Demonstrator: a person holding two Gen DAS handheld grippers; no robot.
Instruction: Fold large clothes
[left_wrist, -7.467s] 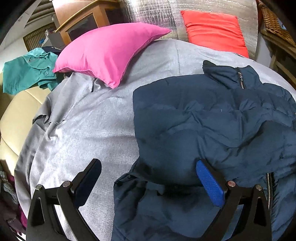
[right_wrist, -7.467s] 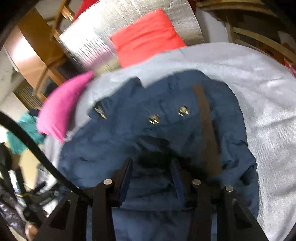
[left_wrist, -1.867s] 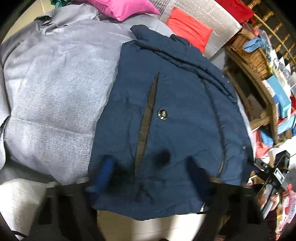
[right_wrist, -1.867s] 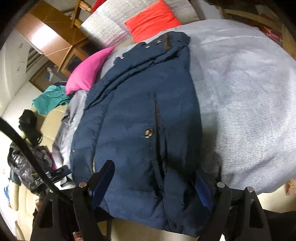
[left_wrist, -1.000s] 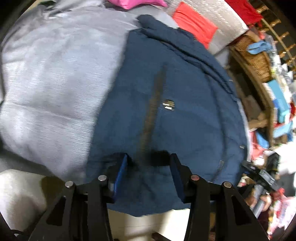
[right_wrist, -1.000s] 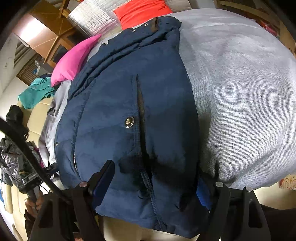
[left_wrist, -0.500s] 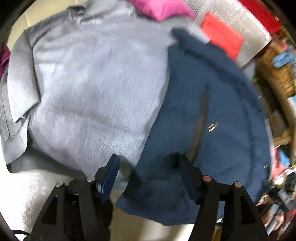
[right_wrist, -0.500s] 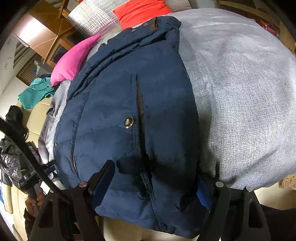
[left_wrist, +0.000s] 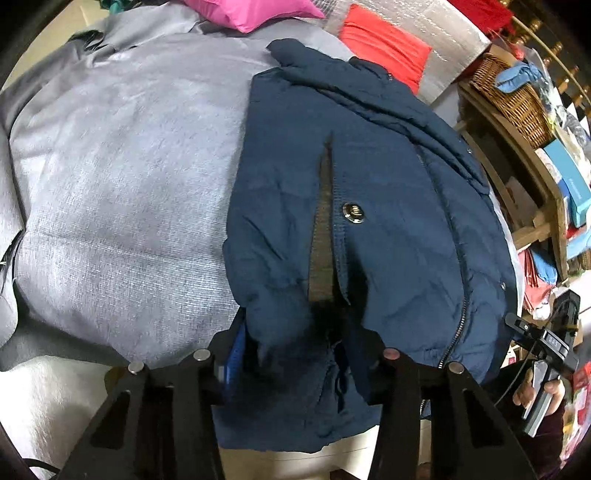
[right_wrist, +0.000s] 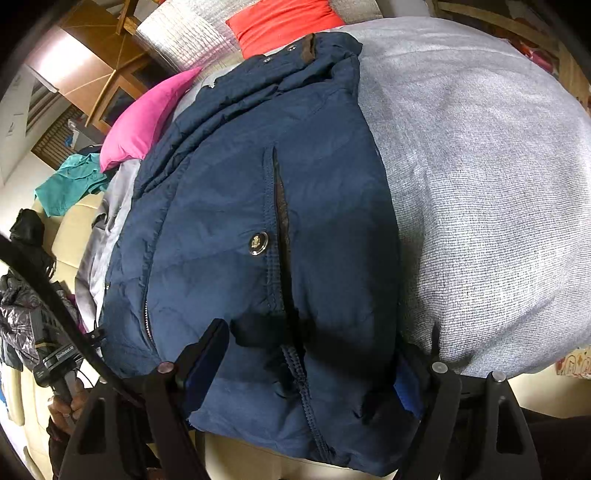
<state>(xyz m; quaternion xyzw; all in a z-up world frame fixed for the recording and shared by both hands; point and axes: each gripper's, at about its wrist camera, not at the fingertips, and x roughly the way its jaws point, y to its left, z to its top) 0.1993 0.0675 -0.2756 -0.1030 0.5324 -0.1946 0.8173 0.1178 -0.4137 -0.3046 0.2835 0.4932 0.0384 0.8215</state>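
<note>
The navy-blue padded jacket (left_wrist: 388, 206) lies folded lengthwise on the grey woven bed cover (left_wrist: 122, 192), filling the centre and right of the left wrist frame, its collar toward the top and its hem hanging over the near edge of the bed at the bottom. A brown-lined pocket slit (left_wrist: 323, 225) runs down its middle, with a round metal snap button (left_wrist: 353, 213) just beside it. The left gripper (left_wrist: 306, 354) sits at the bottom centre, its fingers closed in on the bunched hem — grasping the jacket fabric.

In the right wrist frame the same jacket (right_wrist: 258, 206) fills the centre, the cover (right_wrist: 480, 184) spreading to the right. The right gripper (right_wrist: 306, 369) at the bottom centre has its jaws spread wide on either side of the hem — released, not pinching the cloth. A bright pink pillow (right_wrist: 144, 125) lies at the upper left, a red-orange cushion (right_wrist: 284, 18) at the top, touching the collar end, and a teal garment (right_wrist: 70, 184) at the left edge.
</note>
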